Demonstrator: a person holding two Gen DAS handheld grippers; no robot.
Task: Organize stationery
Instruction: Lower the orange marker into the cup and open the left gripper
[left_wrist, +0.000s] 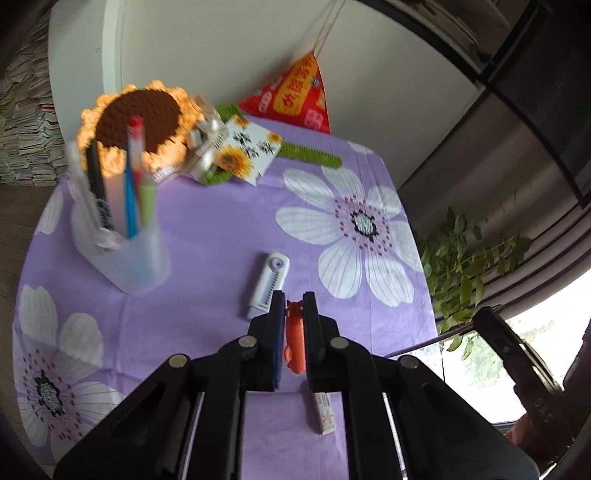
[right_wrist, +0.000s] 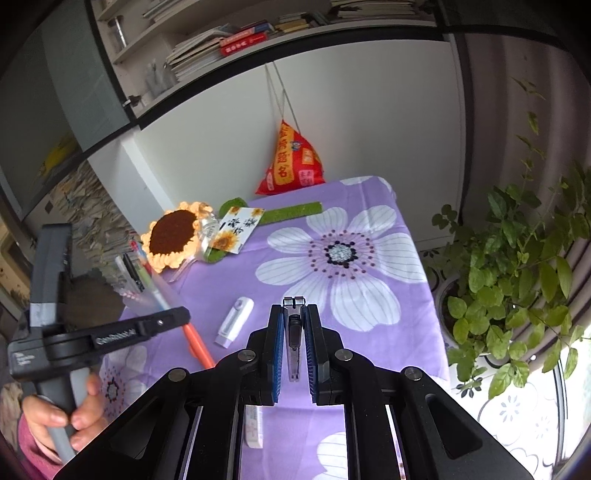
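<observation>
My left gripper (left_wrist: 293, 306) is pinching an orange pen (left_wrist: 294, 341) between its blue pads, jaws nearly together, the pen running lengthwise along the fingers with its clip end poking out past the tips. I am holding it above the purple flowered tablecloth (left_wrist: 207, 229), well short of the frosted pen cup (left_wrist: 125, 254) — that cup is standing off to the left, already carrying a black pen, a blue one, a green one and a red-capped one. A white correction tape (left_wrist: 267, 284) is lying on the cloth just left of my fingertips, and a white eraser (left_wrist: 325, 411) is lying below, near the right finger.

My right gripper (right_wrist: 294, 310) is closed down on a clear utility knife (right_wrist: 294, 334), its metal end sticking out beyond the tips. It is hanging over the cloth too, right of the correction tape. Behind everything a crocheted sunflower (right_wrist: 173, 236) is leaning near the wall — beside it a sunflower card (right_wrist: 236, 229).
</observation>
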